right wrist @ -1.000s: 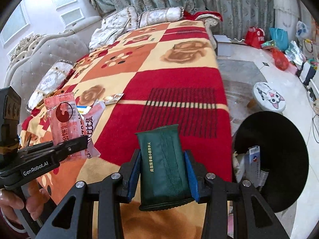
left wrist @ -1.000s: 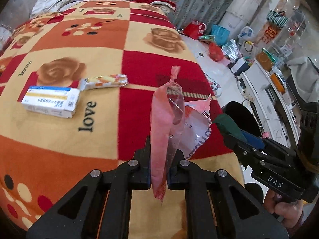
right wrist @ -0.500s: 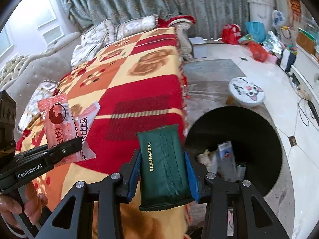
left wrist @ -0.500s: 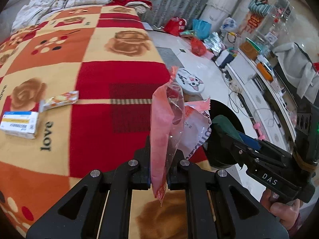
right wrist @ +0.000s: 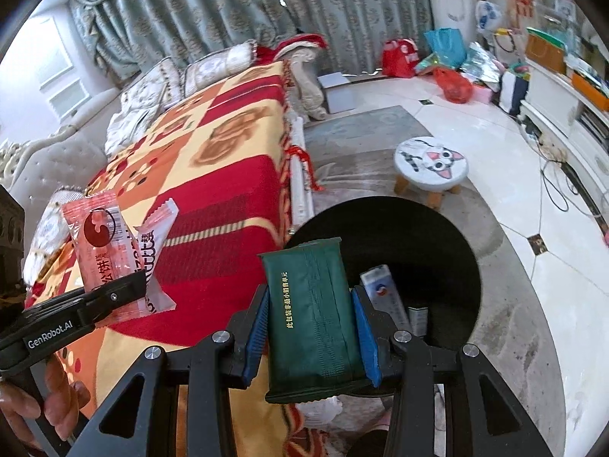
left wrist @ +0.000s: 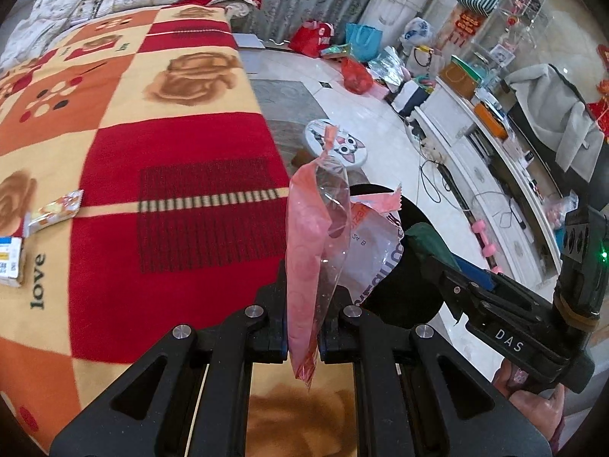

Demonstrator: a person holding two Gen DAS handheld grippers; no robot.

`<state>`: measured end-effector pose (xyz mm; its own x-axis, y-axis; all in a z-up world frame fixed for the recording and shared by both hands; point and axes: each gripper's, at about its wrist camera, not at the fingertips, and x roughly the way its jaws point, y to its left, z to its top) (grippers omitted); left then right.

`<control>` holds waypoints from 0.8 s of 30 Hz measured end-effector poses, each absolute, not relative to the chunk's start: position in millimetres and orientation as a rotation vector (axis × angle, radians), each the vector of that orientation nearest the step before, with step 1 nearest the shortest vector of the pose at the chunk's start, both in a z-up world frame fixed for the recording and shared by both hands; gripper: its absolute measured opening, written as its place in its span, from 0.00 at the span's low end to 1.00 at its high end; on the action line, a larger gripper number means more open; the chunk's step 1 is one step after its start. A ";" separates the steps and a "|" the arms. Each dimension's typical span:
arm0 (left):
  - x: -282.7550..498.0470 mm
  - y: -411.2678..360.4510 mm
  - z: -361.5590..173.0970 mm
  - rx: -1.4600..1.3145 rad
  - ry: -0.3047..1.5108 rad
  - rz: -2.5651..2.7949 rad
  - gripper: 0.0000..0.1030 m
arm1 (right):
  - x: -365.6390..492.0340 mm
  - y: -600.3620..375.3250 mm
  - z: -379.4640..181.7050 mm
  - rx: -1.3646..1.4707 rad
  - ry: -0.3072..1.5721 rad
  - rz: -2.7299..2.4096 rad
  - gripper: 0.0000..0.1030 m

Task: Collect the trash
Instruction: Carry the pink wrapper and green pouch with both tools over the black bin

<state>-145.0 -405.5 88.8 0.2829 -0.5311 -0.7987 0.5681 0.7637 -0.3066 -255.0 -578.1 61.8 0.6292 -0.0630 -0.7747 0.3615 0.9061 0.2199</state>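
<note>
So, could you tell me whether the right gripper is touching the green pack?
Touching. The right wrist view shows the right gripper with both blue pads pressed against the green pack's sides.

bin (right wrist: pixel 437 228): on the floor, just right of the bed (right wrist: pixel 213 190) (beside its edge)
stool (right wrist: pixel 430 162): behind bin
box (right wrist: pixel 384 297): in bin

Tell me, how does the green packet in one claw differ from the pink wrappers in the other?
The green packet is dark, opaque, thick and box-like; the pink wrappers are thin, partly see-through and crumpled flat. The right gripper clamps the green packet between blue pads set well apart; the left gripper is pinched almost fully closed on the pink wrappers. The packet bears gold lettering, the wrappers red. Both are held upright near the black bin.
</note>
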 end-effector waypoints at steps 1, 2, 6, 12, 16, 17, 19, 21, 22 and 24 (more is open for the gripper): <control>-145.6 -408.8 88.8 0.044 1.052 -0.739 0.08 | -255.9 -580.1 61.4 0.379 0.860 -0.253 0.40; -146.4 -414.3 88.5 0.050 1.053 -0.744 0.08 | -257.8 -583.8 60.8 0.384 0.859 -0.260 0.40; -150.4 -430.5 87.9 0.073 1.050 -0.761 0.08 | -263.6 -595.6 58.4 0.403 0.857 -0.279 0.40; -152.4 -451.8 84.5 0.098 1.053 -0.778 0.08 | -267.8 -610.0 54.3 0.425 0.859 -0.302 0.40; -153.9 -465.0 82.1 0.116 1.053 -0.789 0.08 | -269.8 -619.5 52.5 0.443 0.856 -0.315 0.40; -154.3 -468.7 81.1 0.121 1.056 -0.792 0.08 | -270.1 -622.2 51.6 0.447 0.856 -0.319 0.40; -154.1 -472.8 79.5 0.124 1.059 -0.795 0.08 | -271.3 -624.9 49.4 0.453 0.858 -0.324 0.40; -154.3 -478.7 77.2 0.127 1.065 -0.797 0.08 | -271.6 -628.0 47.7 0.458 0.858 -0.327 0.40; -153.9 -480.7 76.1 0.128 1.067 -0.797 0.08 | -271.9 -629.9 46.6 0.462 0.860 -0.329 0.40; -154.1 -485.0 73.9 0.131 1.073 -0.798 0.08 | -272.0 -633.3 44.8 0.467 0.861 -0.332 0.40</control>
